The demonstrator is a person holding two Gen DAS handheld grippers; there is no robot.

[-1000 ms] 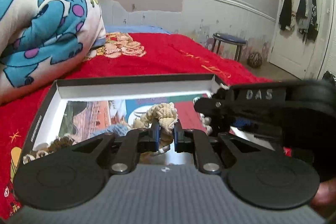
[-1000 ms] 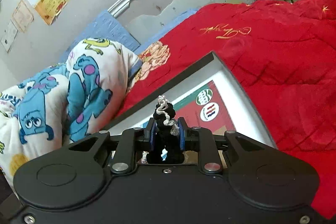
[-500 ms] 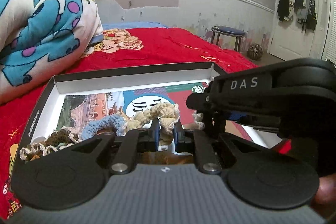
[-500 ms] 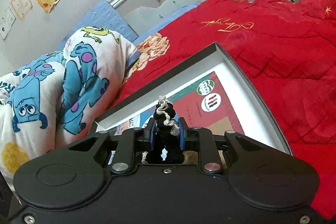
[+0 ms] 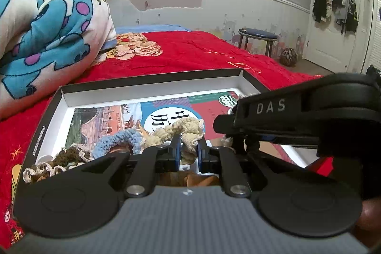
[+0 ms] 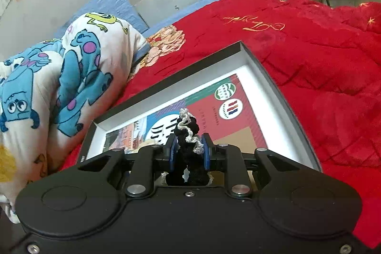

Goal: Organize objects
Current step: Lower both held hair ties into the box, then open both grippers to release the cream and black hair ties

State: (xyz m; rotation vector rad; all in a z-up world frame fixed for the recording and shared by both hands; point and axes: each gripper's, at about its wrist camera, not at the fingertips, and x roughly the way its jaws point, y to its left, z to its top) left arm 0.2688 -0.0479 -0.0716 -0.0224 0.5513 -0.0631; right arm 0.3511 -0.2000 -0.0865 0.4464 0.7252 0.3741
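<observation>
One shallow box, black outside and white inside, lay on the red bedspread with a printed sheet on its floor. Four crocheted scrunchies counted. Two lay loose in the box's near-left part: a brown one with pale trim and a blue one, side by side. The third, beige scrunchie, was pinched between the narrow jaws of the left hand-held gripper, over the box. The fourth, black scrunchie with white trim, was clamped in the right hand-held gripper, also above the box; in the left view that gripper sat close at right. One cartoon-print blanket was heaped at the bed's head. One stool and one ball stood by the wall.
</observation>
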